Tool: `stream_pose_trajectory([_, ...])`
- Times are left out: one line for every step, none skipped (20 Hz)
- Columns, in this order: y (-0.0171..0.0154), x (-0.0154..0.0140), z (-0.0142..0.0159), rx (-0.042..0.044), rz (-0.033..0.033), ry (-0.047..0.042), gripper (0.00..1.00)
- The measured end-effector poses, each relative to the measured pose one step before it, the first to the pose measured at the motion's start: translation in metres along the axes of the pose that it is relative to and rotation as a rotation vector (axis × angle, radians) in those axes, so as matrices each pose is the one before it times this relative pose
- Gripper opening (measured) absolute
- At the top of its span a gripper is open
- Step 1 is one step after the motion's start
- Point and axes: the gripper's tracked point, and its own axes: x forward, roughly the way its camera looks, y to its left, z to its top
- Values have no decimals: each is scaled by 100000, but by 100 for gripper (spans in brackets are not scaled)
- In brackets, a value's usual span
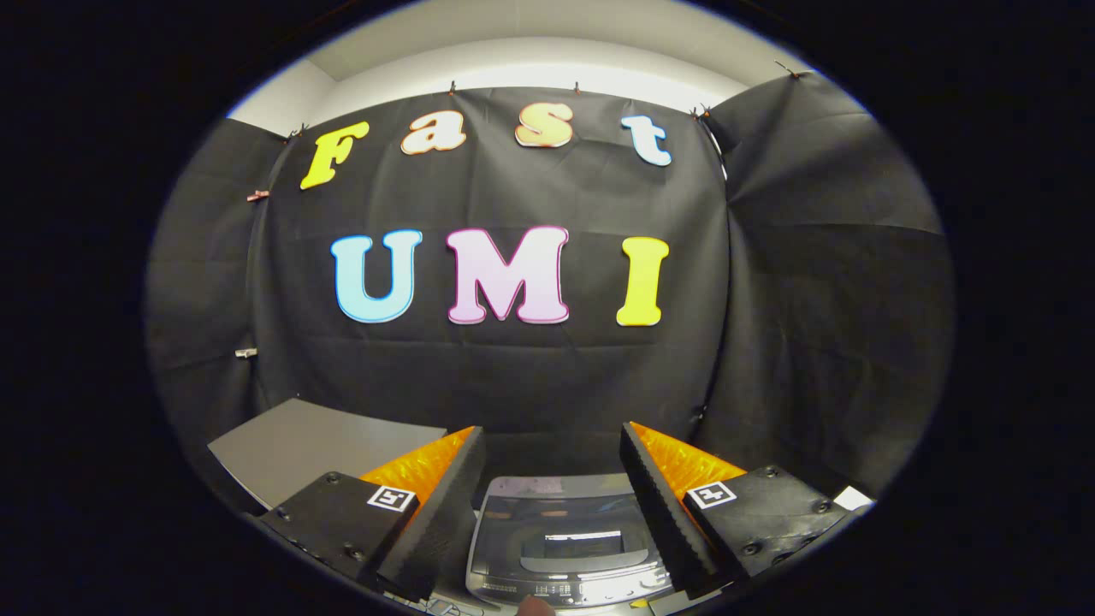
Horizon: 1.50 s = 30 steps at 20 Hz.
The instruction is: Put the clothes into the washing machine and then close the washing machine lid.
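Washing machine (560,547) shows between and below the gripper (552,475), whose fingers stand spread wide with nothing held. Its top faces up, and the lid (569,535) looks to lie flat and shut: a smooth grey panel with a glossy dark window, control strip along the near edge. No clothes can be made out. That fits either laundry already inside or a load yet to come. A flat grey board (316,445) lies to the left.

Black cloth wall (530,376), white ceiling (530,34)
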Motion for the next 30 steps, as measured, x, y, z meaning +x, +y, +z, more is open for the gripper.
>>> stream_pose_trajectory([355, -595, -359, 422, 528, -1897, 99])
stream_pose_trajectory([227, -665, 849, -9, 290, -2346, 99])
stream_pose_trajectory([5, -754, 638, -399, -83, -1689, 99])
stream_pose_trajectory([20, -755, 591, -677, -124, -1363, 99])
stream_pose_trajectory([158, -584, 799, -796, -73, -1575, 99])
stream_pose_trajectory([113, -621, 780, -815, 79, -1313, 99])
stream_pose_trajectory([26, -638, 770, -710, -383, -1624, 99])
stream_pose_trajectory([72, -433, 536, -418, -106, -634, 99])
stream_pose_trajectory([352, -374, 302, -71, 296, -793, 99])
stream_pose_trajectory([314, -382, 535, 91, 536, -895, 99])
stream_pose_trajectory([330, -197, 779, 542, 886, -1315, 99])
stream_pose_trajectory([310, -161, 583, 465, 367, -1218, 99])
stream_pose_trajectory([-5, -183, 327, 446, 76, -932, 99])
stream_pose_trajectory([123, -78, 375, 578, 273, -1076, 99])
stream_pose_trajectory([218, 49, 209, 367, 312, -130, 99])
stream_pose_trajectory([104, -133, 19, -197, -233, -218, 99])
stream_pose_trajectory([8, -89, 145, -168, 309, -572, 99])
stream_pose_trajectory([246, -84, 41, 34, 294, -69, 99])
stream_pose_trajectory([78, 0, -47, 218, 168, -308, 99])
stream_pose_trajectory([121, -2, -60, 125, 4, -49, 99])
stream_pose_trajectory([135, 34, -276, -354, 287, 497, 99])
stream_pose_trajectory([214, 5, -326, -733, 348, 728, 99])
stream_pose_trajectory([105, 145, -66, -975, -37, 199, 99])
stream_pose_trajectory([94, 151, 18, -581, 43, -30, 99])
stream_pose_trajectory([312, 179, -231, -216, 656, 398, 99])
stream_pose_trajectory([148, 123, -199, -375, -80, 391, 99])
stream_pose_trajectory([-141, 175, -75, -337, -245, 217, 99])
stream_pose_trajectory([178, 89, -82, 21, 441, 239, 99])
stream_pose_trajectory([86, 61, 17, 42, 56, -73, 99])
stream_pose_trajectory([30, 130, -139, 124, 141, 137, 99])
